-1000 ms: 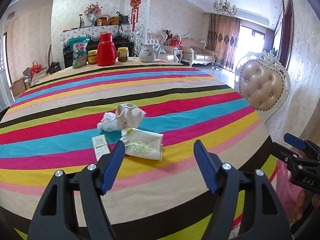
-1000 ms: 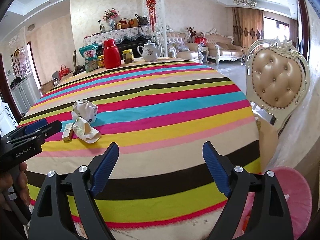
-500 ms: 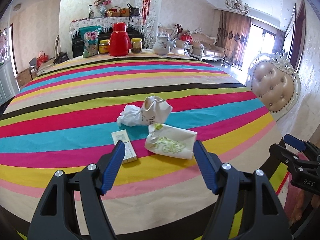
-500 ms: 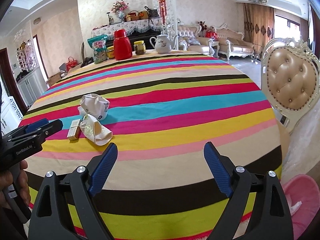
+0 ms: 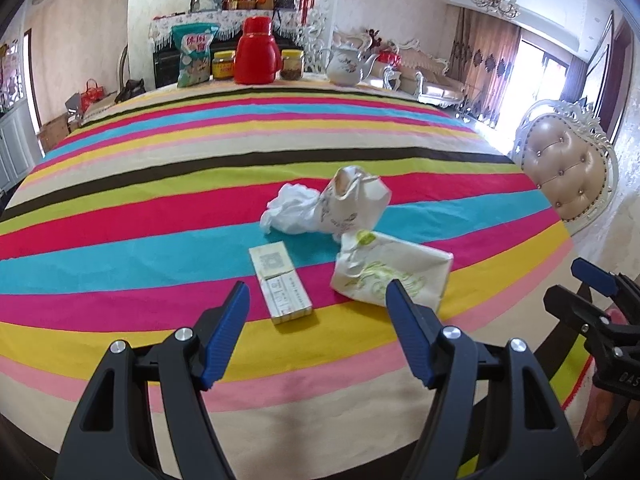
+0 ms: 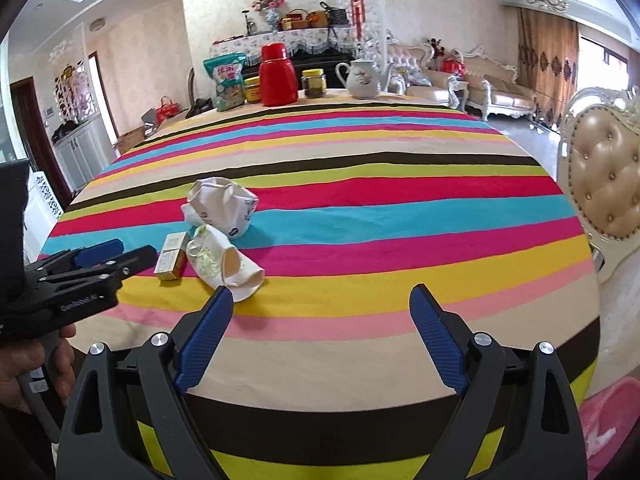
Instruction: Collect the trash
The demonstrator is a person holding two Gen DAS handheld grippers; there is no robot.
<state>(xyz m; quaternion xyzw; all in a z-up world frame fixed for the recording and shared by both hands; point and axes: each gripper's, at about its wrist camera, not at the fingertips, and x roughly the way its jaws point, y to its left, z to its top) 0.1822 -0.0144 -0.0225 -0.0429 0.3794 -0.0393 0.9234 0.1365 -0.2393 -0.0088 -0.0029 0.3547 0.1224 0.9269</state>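
Trash lies on the striped tablecloth (image 5: pixel 120 264): a small flat box (image 5: pixel 280 282), a crushed paper cup with green print (image 5: pixel 394 270), a second crumpled cup (image 5: pixel 352 204) and a white tissue wad (image 5: pixel 290 214). My left gripper (image 5: pixel 318 300) is open, with the box lying just ahead between its fingers. My right gripper (image 6: pixel 322 304) is open and empty over the table's near edge. The box (image 6: pixel 173 256) and the crushed cup (image 6: pixel 224 266) lie to its left, and the left gripper (image 6: pixel 92 264) shows at the left edge.
At the table's far side stand a red thermos (image 5: pixel 257 52), two jars, a snack bag (image 5: pixel 194 56) and a white teapot (image 5: pixel 346 66). A padded chair (image 5: pixel 568 168) stands at the right. A pink bin (image 6: pixel 612 420) sits below the table's right edge.
Both grippers have moved forward and left toward the trash. The box now lies between the left gripper's fingers, and the pile looks larger in both views.
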